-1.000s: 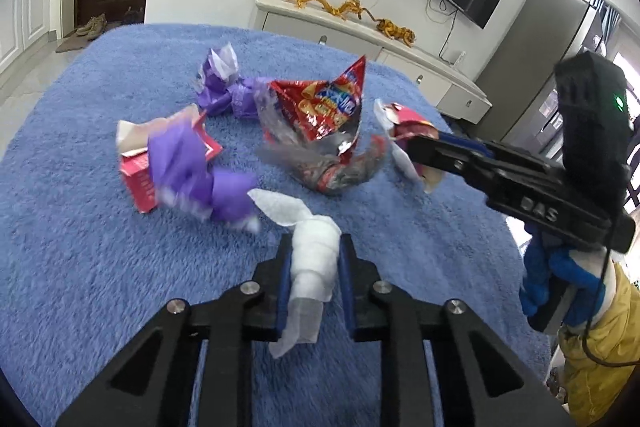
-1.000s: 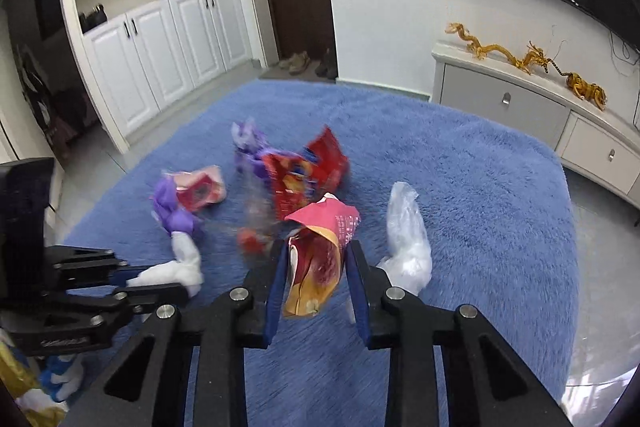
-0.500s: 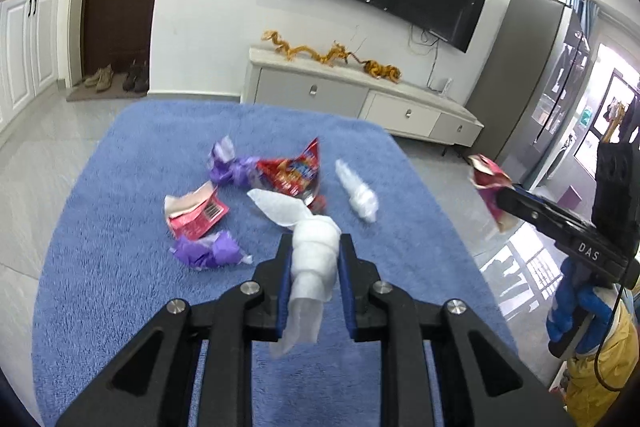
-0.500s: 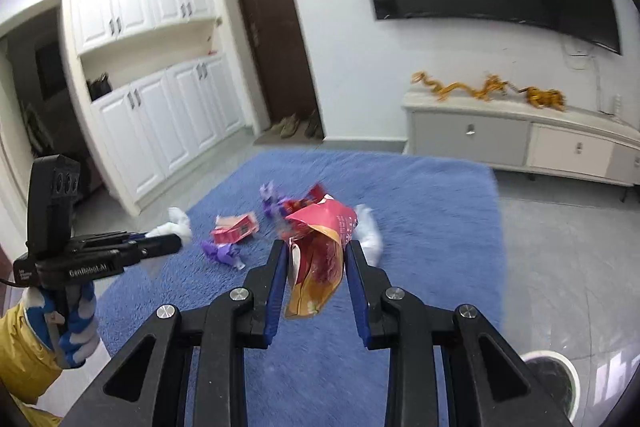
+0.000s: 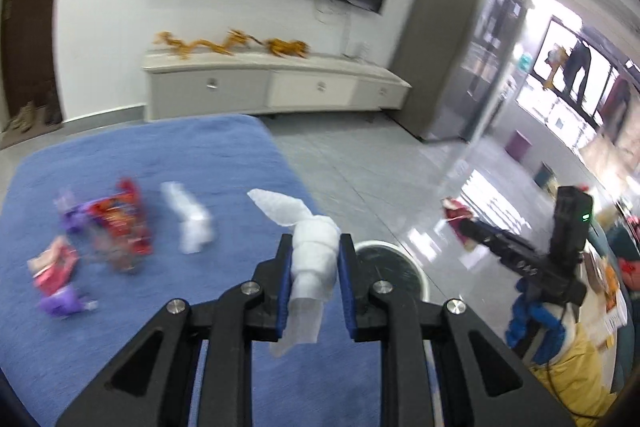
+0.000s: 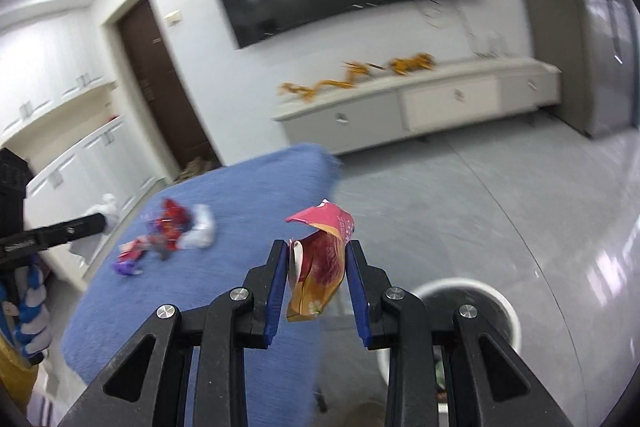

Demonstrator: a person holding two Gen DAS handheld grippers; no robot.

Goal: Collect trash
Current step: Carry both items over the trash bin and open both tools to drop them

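My left gripper [image 5: 314, 267] is shut on a crumpled white tissue [image 5: 310, 259], held above the blue rug's right edge. My right gripper [image 6: 318, 267] is shut on a pink and orange snack wrapper [image 6: 320, 267]; it also shows in the left wrist view [image 5: 460, 221], off the rug over the floor. A white round trash bin [image 5: 394, 267] stands on the floor beside the rug, just past my left fingers; in the right wrist view the bin [image 6: 472, 297] is below right of my fingers. Red and purple wrappers [image 5: 116, 227] and a white wad [image 5: 188, 223] lie on the rug.
The blue rug [image 5: 160, 163] covers the floor on the left, grey tile [image 5: 400, 167] on the right. A low white cabinet [image 5: 272, 87] with gold dragon figures stands along the far wall under a TV. A grey tall cabinet [image 5: 444, 47] is at the right.
Both grippers have lifted and swung right, away from the trash pile toward the white bin, each still holding its piece. The bin has come into view.
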